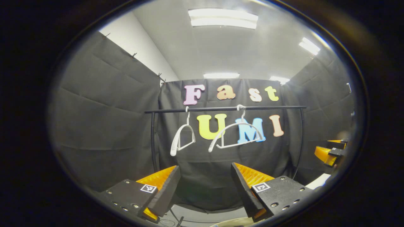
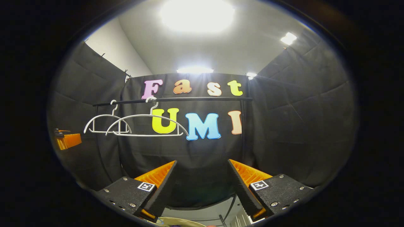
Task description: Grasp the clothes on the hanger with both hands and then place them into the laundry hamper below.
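Two white plastic hangers hang bare on a black rail [image 1: 225, 109]: one turned edge-on [image 1: 181, 138], the other facing me [image 1: 235, 132]. My left gripper [image 1: 205, 167] is open below and in front of them, with nothing between its fingers. In the right gripper view the same hangers [image 2: 107, 123] [image 2: 146, 126] overlap at the left end of the rail [image 2: 173, 99]. My right gripper [image 2: 202, 161] is open and holds nothing. Each view catches the other gripper at its edge: the right gripper [image 1: 331, 150] and the left gripper [image 2: 68, 140]. A pale curved rim [image 2: 183, 223], possibly the hamper's, peeks in at the bottom.
Black cloth walls close the booth on three sides. The rail stands on thin black uprights [image 1: 153, 142] [image 2: 243, 132]. A strip of pale floor [image 1: 202, 217] and a dark cable [image 2: 228, 206] lie below the back cloth. Ceiling lights [image 1: 222, 18] glare overhead.
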Demonstrator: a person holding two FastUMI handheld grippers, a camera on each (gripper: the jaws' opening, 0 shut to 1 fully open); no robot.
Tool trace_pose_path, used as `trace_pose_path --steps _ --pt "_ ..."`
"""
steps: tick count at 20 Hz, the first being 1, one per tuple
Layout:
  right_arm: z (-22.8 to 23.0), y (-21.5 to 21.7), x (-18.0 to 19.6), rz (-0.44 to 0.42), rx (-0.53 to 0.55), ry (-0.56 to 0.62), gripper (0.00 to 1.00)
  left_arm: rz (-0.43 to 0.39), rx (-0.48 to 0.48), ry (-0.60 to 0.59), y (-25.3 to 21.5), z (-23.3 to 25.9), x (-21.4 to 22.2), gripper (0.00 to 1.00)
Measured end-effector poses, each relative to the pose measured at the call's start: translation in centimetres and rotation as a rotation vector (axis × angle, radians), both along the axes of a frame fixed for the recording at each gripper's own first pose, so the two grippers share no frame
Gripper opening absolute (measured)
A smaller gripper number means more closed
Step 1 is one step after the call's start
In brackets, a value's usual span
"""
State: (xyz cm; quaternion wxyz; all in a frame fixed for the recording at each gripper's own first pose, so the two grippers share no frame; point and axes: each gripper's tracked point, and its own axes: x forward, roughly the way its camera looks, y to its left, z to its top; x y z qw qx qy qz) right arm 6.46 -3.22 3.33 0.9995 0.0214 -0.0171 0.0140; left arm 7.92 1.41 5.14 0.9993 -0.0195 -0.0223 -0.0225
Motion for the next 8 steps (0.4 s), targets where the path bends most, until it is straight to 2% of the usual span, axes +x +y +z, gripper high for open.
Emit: trace_pose_path --steps 5,8 --pt "0.18 -0.3 -0.29 -0.003 0.006 -0.005 0.94 0.002 0.014 -0.01 -0.51 0.32 -0.43 0.87" --pt "0.21 -0.47 -0.41 -0.001 0.007 -0.007 0.94 0.0 0.019 -0.016 -0.91 0.64 -0.78 0.87"
